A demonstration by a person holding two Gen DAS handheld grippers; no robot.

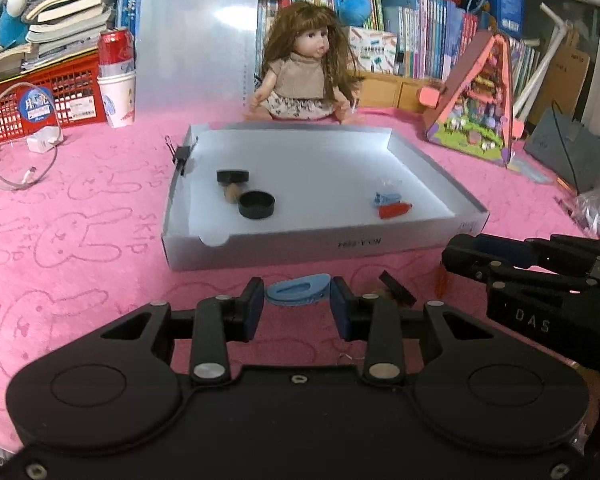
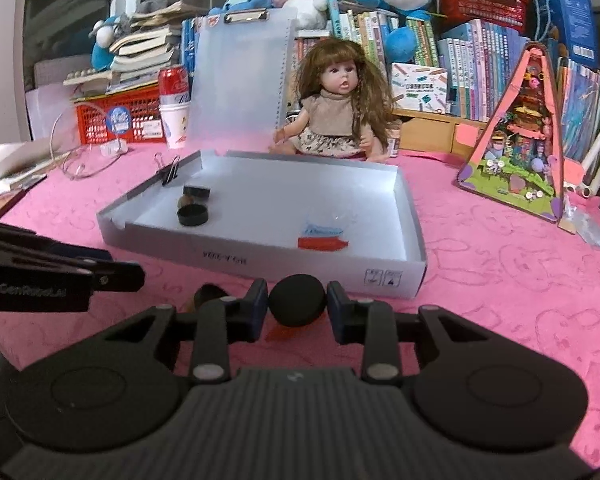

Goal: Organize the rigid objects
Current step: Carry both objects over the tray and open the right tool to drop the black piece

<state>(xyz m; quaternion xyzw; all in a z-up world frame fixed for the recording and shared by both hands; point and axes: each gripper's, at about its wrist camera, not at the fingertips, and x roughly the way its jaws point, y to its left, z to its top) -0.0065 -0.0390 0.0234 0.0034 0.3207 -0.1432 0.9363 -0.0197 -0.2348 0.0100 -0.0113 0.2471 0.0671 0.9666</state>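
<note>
Pink rabbit-print cloth, shallow white cardboard tray (image 1: 400, 242) just beyond both tools. Left gripper (image 1: 297, 305) clamped on flat blue plastic clip (image 1: 296, 290), long axis crosswise; right gripper (image 2: 297, 307) pinching round black cap (image 2: 297, 300), nearer tray's front edge.

Blue clip (image 1: 298, 289), black cap (image 2: 297, 300), gripped.

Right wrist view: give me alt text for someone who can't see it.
The right tool grips a black round cap between its fingers, just in front of an open white box on a pink cloth. Inside the box lie two black caps and a blue and a red clip; a doll sits behind it.
</note>
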